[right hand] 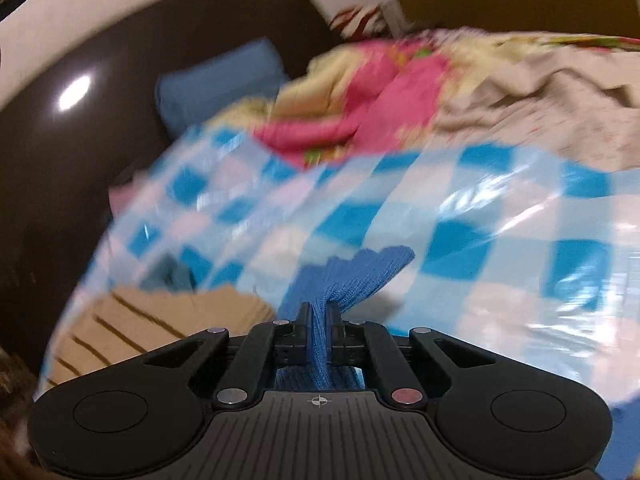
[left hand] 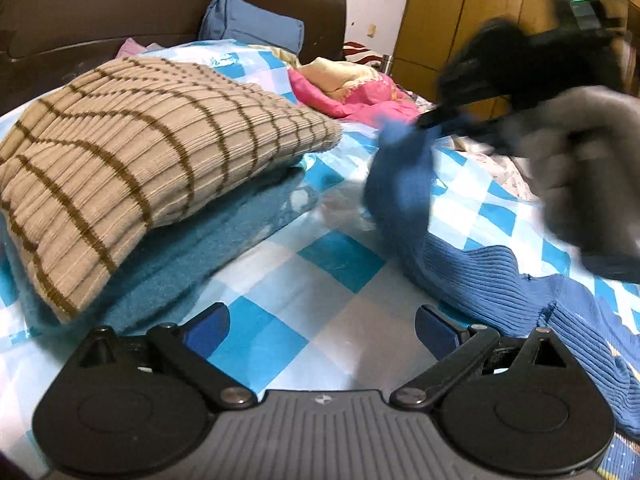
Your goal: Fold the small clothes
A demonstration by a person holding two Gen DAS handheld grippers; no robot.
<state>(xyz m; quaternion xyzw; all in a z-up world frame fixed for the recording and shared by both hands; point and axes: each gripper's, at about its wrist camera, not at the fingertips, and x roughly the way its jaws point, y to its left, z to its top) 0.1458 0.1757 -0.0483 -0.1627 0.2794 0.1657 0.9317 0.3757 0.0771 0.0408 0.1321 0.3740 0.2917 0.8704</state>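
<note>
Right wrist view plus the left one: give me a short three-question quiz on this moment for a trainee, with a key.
1. True or false: the right claw is shut on the blue ribbed garment.
2. Which lies on top of the teal towel?
A. pink blanket
B. tan striped sweater
C. blue pillow
3. Fill in: the left claw is ___, with nothing between its fingers.

Key:
1. True; the knit is pinched between its pads.
2. B, the tan striped sweater.
3. Open, above the checked bed cover.
</note>
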